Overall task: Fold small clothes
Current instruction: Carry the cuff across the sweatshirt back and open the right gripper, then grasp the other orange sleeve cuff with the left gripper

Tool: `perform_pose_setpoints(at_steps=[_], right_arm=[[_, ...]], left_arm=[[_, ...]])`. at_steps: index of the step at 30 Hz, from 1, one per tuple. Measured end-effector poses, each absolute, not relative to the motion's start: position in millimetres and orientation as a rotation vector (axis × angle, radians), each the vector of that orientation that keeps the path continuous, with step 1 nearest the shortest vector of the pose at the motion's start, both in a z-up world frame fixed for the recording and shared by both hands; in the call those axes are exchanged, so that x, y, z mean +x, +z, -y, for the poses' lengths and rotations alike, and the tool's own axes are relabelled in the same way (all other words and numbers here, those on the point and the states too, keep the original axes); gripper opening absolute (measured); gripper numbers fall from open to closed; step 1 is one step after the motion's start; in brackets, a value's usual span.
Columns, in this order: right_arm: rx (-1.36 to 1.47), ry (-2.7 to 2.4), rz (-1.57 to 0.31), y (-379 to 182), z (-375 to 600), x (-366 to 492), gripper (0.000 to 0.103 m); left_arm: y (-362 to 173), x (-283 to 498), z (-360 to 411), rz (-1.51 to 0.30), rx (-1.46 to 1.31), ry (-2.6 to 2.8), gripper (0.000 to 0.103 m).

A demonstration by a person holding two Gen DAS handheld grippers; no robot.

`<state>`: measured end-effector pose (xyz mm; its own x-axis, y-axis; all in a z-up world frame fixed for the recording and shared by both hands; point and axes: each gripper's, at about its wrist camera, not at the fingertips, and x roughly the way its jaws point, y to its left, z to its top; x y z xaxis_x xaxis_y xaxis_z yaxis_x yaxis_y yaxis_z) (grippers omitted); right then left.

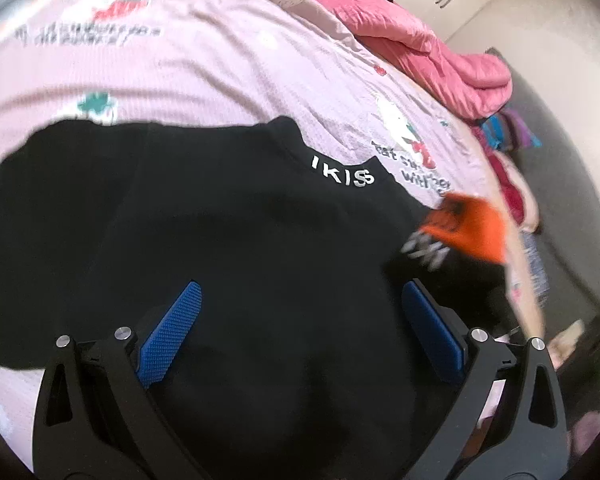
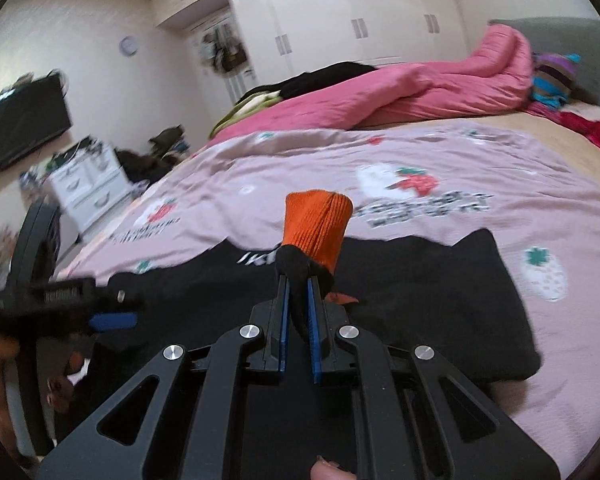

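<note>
Count: one orange-and-black sock [image 2: 318, 236], one black garment [image 2: 400, 300] spread flat on the pink printed sheet [image 2: 440, 160] near the bed's front edge, one rumpled pink duvet [image 2: 400, 92] along its far edge. My right gripper [image 2: 298, 292] is clamped on the sock's black end, orange cuff sticking up over the garment. My left gripper [image 1: 300, 300] hangs wide open over the same garment, nothing between its pads.

A bed [image 2: 440, 168] with a pink printed sheet and a rumpled pink quilt [image 2: 420, 92]; white wardrobes [image 2: 340, 20] behind, a dark television [image 2: 20, 124] above white drawers [image 2: 88, 188].
</note>
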<state>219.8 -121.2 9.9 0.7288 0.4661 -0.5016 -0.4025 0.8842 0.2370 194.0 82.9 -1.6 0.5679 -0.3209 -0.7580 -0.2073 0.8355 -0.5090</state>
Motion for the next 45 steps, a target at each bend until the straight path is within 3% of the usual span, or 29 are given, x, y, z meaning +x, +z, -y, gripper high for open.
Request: perform_pose_setpoints(at_steps=[4,8,12,14,19,23,29,31,33,35,45], right_arm=[[0.062,0.524,-0.614,-1.8,92.1,212.7,0.009],[0.041,0.584,-0.655,-9.2,78.2,205.0,0.017],[0.043,0.658,-0.695,-12.2,72.9,198.3,0.029],[0.031,0.676,-0.701,-9.6,73.3,194.4,0.04],[0.017,0.638,-0.679,1.8,92.1,193.9,0.056],[0.032,0.511,-0.641,12.1,123.1,205.9,0.058],[0.111,0.402,-0.618,17.0,167.6,221.2,0.06],[0.122,0.374,-0.614,16.3,176.7,223.6,0.06],[0.14,0.353,-0.615,15.5,186.7,226.3,0.06],[0.157,0.329,-0.62,14.2,194.8,229.3,0.06],[0.237,0.259,-0.644,9.9,227.8,236.6,0.06]], left_arm=[[-7.3,193.8,-88.6,-0.993,-0.659,-0.097,0.094],[-16.0,194.0,-90.5,-1.0,-0.748,-0.144,0.094],[-21.2,195.6,-86.8,-1.008,-0.772,-0.17,0.092],[-21.3,196.2,-83.9,-1.011,-0.762,-0.182,0.092],[-24.9,198.5,-71.8,-1.03,-0.721,-0.199,0.072],[-34.1,203.0,-53.8,-1.064,-0.714,-0.222,0.062],[-41.4,211.1,-30.5,-1.084,-0.665,-0.19,0.06],[-38.6,214.0,-25.0,-1.073,-0.643,-0.17,0.038],[-36.1,217.5,-19.3,-1.06,-0.61,-0.158,0.023],[-32.5,219.8,-14.1,-1.045,-0.596,-0.187,0.016],[12.9,212.3,-16.2,-0.894,-0.527,-0.22,0.01]])
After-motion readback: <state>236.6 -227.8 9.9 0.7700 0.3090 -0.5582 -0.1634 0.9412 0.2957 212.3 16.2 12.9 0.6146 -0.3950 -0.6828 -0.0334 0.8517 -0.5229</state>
